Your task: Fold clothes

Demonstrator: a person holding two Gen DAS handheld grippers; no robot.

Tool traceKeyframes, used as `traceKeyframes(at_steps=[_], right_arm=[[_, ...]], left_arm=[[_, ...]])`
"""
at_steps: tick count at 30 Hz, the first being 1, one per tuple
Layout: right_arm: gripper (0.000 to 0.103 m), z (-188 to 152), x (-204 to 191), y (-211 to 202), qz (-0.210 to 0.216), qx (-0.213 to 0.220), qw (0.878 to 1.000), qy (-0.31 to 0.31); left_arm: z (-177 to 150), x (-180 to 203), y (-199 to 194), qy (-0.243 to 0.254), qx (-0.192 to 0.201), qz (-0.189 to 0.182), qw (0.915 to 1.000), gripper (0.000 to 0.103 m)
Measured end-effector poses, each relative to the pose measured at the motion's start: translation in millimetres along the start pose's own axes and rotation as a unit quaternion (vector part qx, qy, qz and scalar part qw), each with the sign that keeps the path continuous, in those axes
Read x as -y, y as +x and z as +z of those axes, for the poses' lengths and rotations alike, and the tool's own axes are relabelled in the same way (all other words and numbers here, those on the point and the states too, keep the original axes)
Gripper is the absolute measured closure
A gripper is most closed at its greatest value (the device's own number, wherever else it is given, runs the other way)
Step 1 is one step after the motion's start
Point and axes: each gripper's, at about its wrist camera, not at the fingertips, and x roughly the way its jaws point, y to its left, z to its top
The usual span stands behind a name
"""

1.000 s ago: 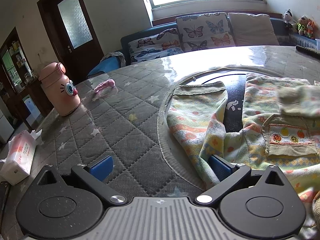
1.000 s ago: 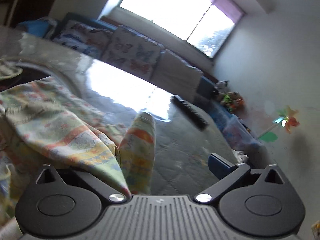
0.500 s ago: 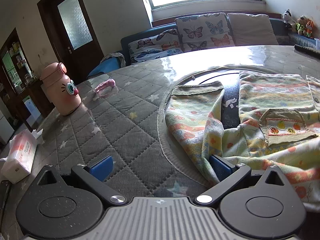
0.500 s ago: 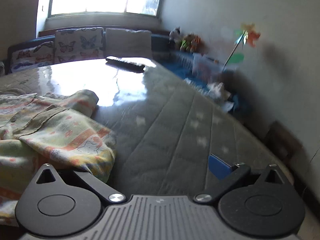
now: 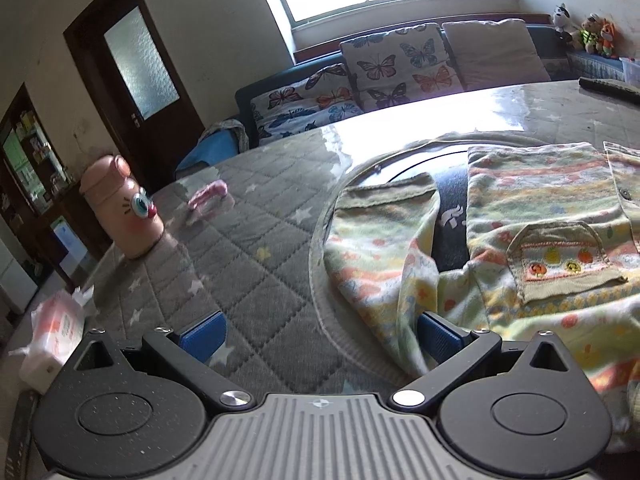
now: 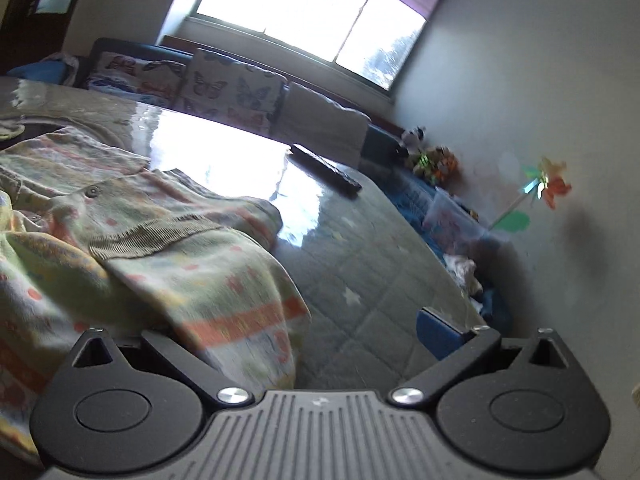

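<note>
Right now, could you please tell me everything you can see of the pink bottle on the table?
The pink bottle stands upright near the left edge of the quilted grey table cover, seen only in the left wrist view. It looks like smooth plastic, with a rounded lid and a small knob on top. A cartoon face is on its side: a big blue eye with lashes and a red mouth. Nothing touches it but the cover beneath; a small pink object lies apart to its right and a tissue pack nearer the camera.

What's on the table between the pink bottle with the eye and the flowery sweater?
A small pink item lies between the pink bottle and the sweater, in the left wrist view.
</note>
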Motion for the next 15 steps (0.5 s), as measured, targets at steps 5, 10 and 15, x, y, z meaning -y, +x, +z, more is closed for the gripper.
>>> traceKeyframes(at_steps=[5, 10, 15], right_arm=[[0.000, 15.8, -1.3, 2.4, -0.012, 0.032, 0.999, -0.020], [0.000, 25.6, 21.3, 5.0, -0.018, 0.036, 0.999, 0.019], [0.000, 21.8, 29.2, 4.8, -0.016, 0.031, 0.999, 0.033]], left_arm=[[10.7, 7.8, 9.8, 0.037, 0.003, 0.010, 0.9993, 0.000], [21.3, 19.2, 20.9, 0.085, 0.013, 0.020, 0.9961, 0.000], [24.9, 32.7, 19.1, 0.126, 0.031, 0.007, 0.9916, 0.000]])
